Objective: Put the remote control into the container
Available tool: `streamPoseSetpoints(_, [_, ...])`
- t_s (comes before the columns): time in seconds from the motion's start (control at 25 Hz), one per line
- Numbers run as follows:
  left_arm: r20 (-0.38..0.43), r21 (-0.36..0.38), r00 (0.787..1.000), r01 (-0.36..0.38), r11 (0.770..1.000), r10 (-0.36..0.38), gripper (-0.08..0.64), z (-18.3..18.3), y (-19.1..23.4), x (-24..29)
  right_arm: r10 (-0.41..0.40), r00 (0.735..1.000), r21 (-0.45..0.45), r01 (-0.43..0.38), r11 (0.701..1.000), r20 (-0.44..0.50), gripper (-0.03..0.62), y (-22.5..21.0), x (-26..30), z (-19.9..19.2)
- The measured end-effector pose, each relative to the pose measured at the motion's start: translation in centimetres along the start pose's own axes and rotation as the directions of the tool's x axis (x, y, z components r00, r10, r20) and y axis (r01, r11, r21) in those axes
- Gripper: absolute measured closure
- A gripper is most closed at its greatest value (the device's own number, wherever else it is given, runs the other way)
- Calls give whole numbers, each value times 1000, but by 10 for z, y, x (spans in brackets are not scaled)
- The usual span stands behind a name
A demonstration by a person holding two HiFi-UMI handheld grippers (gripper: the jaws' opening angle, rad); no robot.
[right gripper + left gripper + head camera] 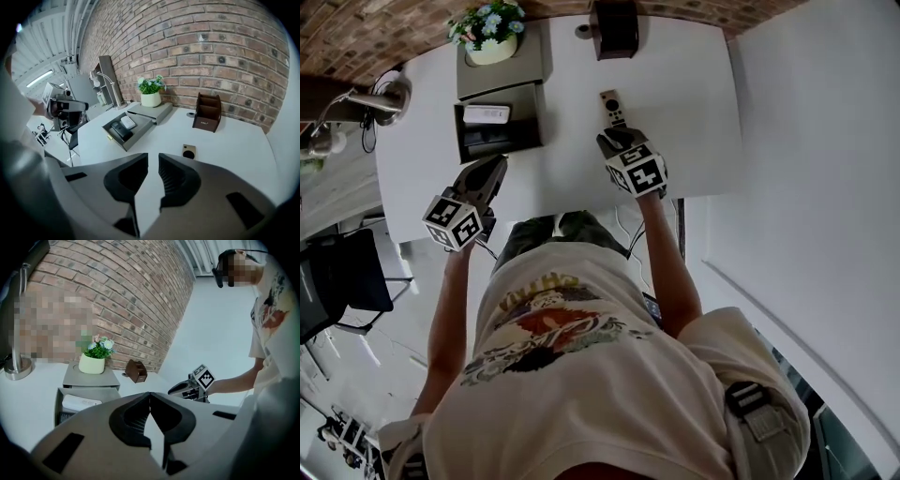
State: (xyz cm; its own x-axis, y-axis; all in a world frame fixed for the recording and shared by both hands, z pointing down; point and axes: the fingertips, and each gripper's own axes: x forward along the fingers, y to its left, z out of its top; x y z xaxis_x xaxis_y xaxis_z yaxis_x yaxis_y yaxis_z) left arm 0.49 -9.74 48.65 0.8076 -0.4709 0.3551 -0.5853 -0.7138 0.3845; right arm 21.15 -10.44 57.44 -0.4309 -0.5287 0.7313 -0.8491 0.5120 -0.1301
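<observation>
The remote control (612,107), pale with a dark round pad, lies on the white table (694,112); only its far end (189,151) shows above the jaws in the right gripper view. My right gripper (618,140) hovers over its near end, jaws a narrow gap apart with nothing between them. The container is the open grey drawer (499,128) left of the remote, holding a white device (127,122) and a black one (119,131). My left gripper (490,172) hangs at the table's front edge below the drawer, its tips (150,394) meeting, empty.
A potted plant (492,37) stands on the drawer unit's top. A brown pen holder (614,28) sits at the back beyond the remote, against the brick wall. A desk lamp base (382,96) is at the far left, and a black chair (337,281) stands left of the person.
</observation>
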Motion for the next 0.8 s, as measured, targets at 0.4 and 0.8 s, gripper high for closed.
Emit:
streamPoseSetpoints(0.4, [-30,-72,996,-89,993,87,555,-25,-4,4,-66,996,28,68,997,-66,371,-54,23,-34])
streamPoseSetpoints(0.8, [-42,-108,989,-146,983,142,555,-33,-10,6,-94,989,56,101,993,-116,297,-79,54,-53])
